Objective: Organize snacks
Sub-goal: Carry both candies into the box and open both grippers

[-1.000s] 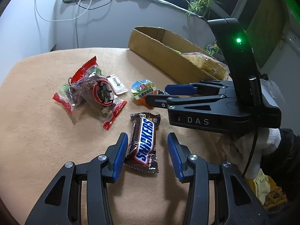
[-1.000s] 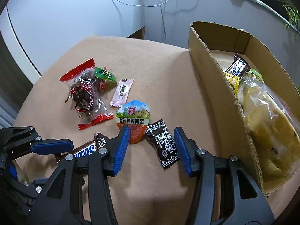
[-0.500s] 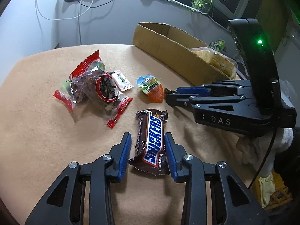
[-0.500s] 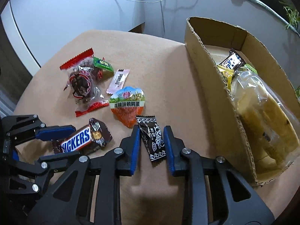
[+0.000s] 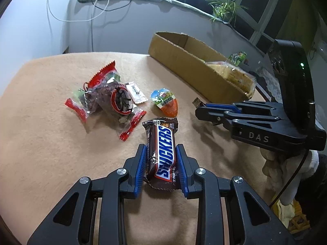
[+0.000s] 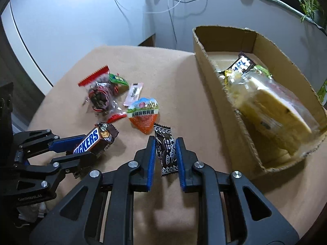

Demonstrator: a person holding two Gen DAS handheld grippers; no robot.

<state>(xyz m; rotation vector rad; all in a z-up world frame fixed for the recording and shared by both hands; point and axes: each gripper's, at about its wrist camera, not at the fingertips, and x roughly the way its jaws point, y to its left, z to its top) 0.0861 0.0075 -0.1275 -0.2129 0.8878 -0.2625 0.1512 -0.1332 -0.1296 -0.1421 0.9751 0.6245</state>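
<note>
Pick step, both sides at once. Left tool is clamped on the chocolate bar, blue pads pressing its long sides; its jaws have just been closing onto it. Right tool is clenched on the small black candy packet, pinched by its flat faces, and the packet looks raised clear of the worktop.

Next move, as judged: carry both across to the cardboard box on the right side of the worktop and drop them in. That calls for clearing the near wall first; it is tall, with a ragged cut edge. The box already holds a big clear-wrapped cake and a few small packs, so free floor is at the far end.

Materials: bar wrapper is glossy crinkly film with crimped ends, firm block inside, should hold. Black packet is thin, limp film and may twist in the grip. Worktop cover is a soft beige fuzzy cloth.

Still loose on the cloth: a red-edged clear bag of dark snacks, a small pale sachet, a shield-shaped orange pack.
</note>
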